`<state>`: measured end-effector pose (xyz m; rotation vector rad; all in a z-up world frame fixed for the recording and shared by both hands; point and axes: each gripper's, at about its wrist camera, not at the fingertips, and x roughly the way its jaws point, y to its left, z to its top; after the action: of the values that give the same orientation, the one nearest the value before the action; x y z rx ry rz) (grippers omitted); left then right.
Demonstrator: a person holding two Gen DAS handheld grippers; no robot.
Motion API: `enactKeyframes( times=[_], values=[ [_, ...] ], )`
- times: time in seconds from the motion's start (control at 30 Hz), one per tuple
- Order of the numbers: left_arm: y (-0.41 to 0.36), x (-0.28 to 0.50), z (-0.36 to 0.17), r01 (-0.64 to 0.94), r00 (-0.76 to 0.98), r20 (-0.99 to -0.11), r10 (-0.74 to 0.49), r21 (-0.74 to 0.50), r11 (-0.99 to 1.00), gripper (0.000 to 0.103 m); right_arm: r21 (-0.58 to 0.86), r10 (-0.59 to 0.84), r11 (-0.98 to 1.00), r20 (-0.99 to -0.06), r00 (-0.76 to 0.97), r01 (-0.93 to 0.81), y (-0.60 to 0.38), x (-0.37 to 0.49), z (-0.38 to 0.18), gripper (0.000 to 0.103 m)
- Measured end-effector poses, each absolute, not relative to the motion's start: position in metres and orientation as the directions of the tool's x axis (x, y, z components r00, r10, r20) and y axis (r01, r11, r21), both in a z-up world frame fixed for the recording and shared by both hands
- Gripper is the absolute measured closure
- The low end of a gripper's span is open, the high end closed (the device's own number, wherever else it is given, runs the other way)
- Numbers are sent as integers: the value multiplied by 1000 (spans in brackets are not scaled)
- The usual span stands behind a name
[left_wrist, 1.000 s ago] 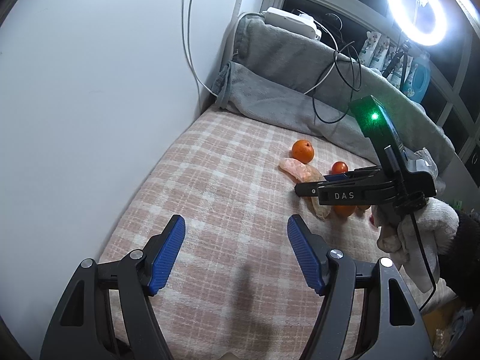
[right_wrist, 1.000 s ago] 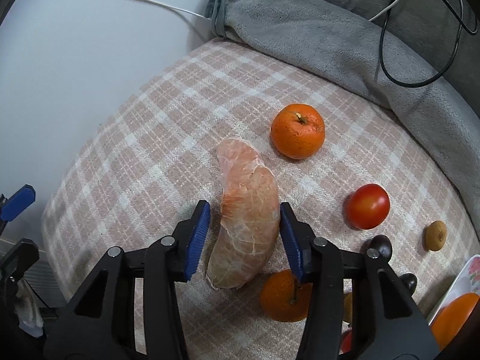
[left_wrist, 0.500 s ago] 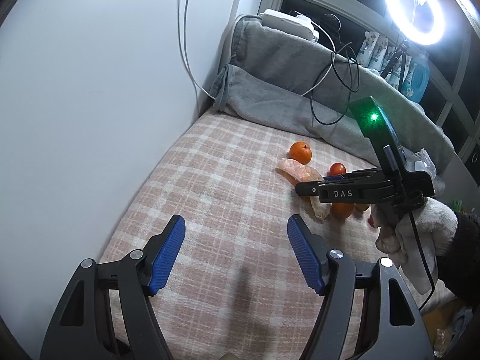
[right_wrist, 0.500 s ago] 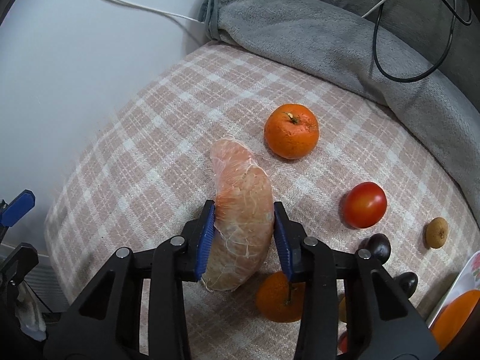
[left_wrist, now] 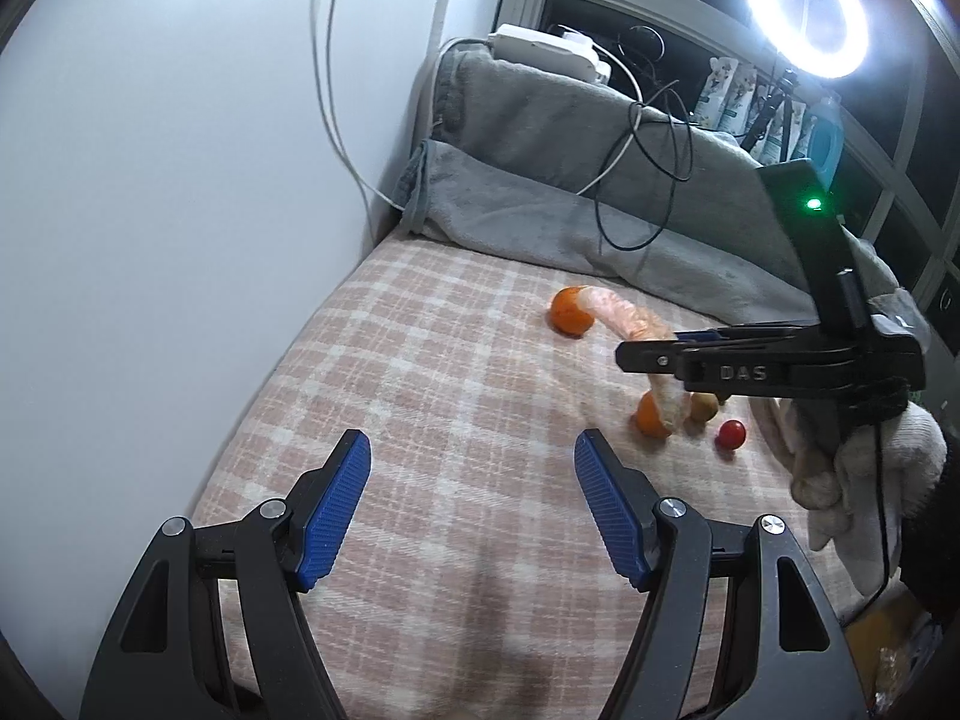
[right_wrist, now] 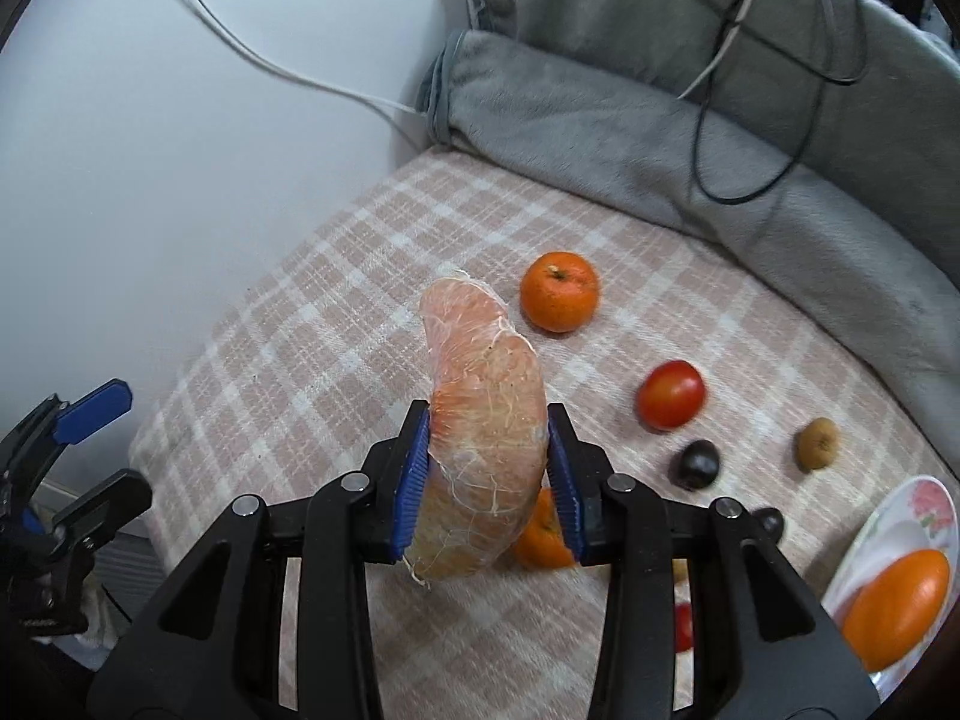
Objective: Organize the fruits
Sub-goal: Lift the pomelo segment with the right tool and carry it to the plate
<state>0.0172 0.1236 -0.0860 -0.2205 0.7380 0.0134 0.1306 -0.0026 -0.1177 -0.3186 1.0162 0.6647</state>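
Observation:
My right gripper (right_wrist: 487,480) is shut on a big peeled pomelo segment (right_wrist: 483,420), which hangs clear above the pink plaid cloth (right_wrist: 288,360). In the left wrist view the same segment (left_wrist: 624,315) curves out of the right gripper (left_wrist: 654,354). On the cloth lie a mandarin (right_wrist: 559,291), a second mandarin (right_wrist: 540,534) half hidden under the segment, a red tomato (right_wrist: 670,394), a dark plum (right_wrist: 696,464) and a brown kiwi (right_wrist: 817,443). My left gripper (left_wrist: 474,513) stands open over bare cloth with nothing between its fingers.
A floral plate (right_wrist: 876,528) holding an orange fruit (right_wrist: 900,606) sits at the right edge. A grey blanket (right_wrist: 690,120) with black and white cables (left_wrist: 654,180) rims the far side. A white wall (left_wrist: 180,150) stands left. A ring light (left_wrist: 807,9) glares at the back.
The right gripper closed on the pomelo segment and lifted it off the cloth. The left gripper stayed where it was, still open.

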Motion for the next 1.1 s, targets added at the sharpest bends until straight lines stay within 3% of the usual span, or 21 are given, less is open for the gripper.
enactKeyframes(
  times=[0.43, 1.1],
  values=[
    [90, 21, -78, -32, 746, -659, -95, -177, 984, 32, 60, 363, 833, -810, 461, -550, -86, 120, -77, 64],
    [33, 30, -75, 57, 738, -658, -147, -156, 986, 32, 45, 238, 946, -766, 597, -320, -234, 109, -52, 64]
  ],
)
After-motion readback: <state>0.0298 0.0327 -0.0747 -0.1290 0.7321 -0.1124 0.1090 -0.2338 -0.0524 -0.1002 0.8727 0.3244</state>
